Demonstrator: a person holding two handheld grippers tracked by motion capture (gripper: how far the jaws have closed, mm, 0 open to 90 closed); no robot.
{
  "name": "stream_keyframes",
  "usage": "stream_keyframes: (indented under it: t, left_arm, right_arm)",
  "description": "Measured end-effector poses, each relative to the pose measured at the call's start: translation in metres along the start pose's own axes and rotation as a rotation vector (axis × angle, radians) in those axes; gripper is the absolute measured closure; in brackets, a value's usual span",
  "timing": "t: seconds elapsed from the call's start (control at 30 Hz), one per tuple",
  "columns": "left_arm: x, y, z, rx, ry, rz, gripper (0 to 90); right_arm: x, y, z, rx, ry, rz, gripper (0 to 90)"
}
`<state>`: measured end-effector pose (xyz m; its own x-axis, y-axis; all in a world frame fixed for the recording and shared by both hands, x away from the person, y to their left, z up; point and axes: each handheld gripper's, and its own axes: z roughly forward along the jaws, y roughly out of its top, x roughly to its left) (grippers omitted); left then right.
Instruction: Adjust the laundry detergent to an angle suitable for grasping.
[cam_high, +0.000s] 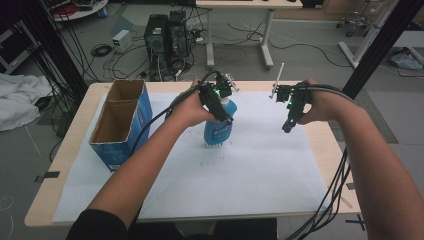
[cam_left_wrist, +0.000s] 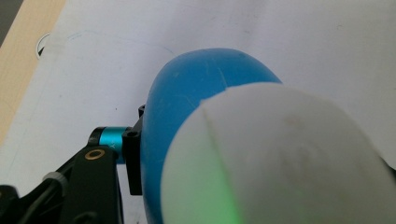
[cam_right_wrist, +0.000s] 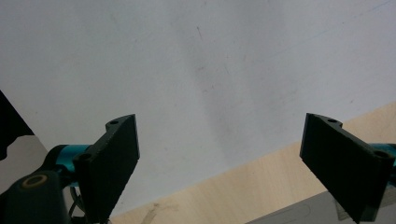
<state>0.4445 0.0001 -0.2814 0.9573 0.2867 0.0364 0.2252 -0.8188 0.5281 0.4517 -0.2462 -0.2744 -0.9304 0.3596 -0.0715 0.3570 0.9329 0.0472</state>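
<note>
Bottle (cam_high: 218, 131) stands on the sheet (cam_high: 260, 170), right of the box (cam_high: 120, 125).

Both forearms come in from the bottom of the high view and reach forward over the table, sleeves dark at the left elbow. The left hand (cam_high: 187, 107) grips the left gripper (cam_high: 220, 116), which points down and toward the person, its jaws clamped on the blue bottle (cam_high: 218, 125); in the left gripper view one black jaw presses flat against the bottle's blue side, and the other jaw is hidden behind it. The right hand (cam_high: 320, 102) holds the right gripper (cam_high: 290, 125) well apart from the left, apparently tilted downward. Its two black jaws stand wide apart with nothing between them. Cables trail back from both grippers along the arms.
</note>
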Motion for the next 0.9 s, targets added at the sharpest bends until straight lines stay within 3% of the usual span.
stream_keyframes:
  t: [0.43,0.5,0.53,0.57,0.63,0.67,0.83,0.9]
  left_arm:
    - [-0.009,-0.011,-0.006,-0.006,-0.114,0.097,38.1]
    - [-0.012,-0.012,-0.008,-0.002,-0.141,0.139,38.1]
    - [-0.012,-0.012,-0.008,-0.002,-0.141,0.139,38.1]
    - [-0.015,-0.014,-0.009,-0.003,-0.173,0.173,38.1]
    - [-0.015,-0.014,-0.009,-0.003,-0.173,0.173,38.1]
    - [-0.018,-0.017,-0.011,-0.008,-0.202,0.193,38.1]
    - [-0.023,-0.023,-0.014,-0.016,-0.245,0.217,38.1]
    - [-0.025,-0.025,-0.015,-0.018,-0.255,0.249,38.1]
  right_arm:
    - [0.003,0.003,0.0,0.005,0.0,-0.004,11.0]
    - [0.004,0.004,0.0,0.007,-0.001,-0.005,11.0]
    - [0.004,0.004,0.0,0.007,-0.001,-0.005,11.0]
    - [0.006,0.004,0.0,0.009,-0.003,-0.006,11.0]
    - [0.006,0.005,0.0,0.008,-0.002,-0.008,11.0]
    - [0.007,0.005,0.0,0.009,-0.004,-0.005,11.0]
    - [0.009,0.006,-0.001,0.009,-0.006,-0.009,11.0]
    - [0.01,0.007,-0.001,0.012,-0.005,-0.013,11.0]
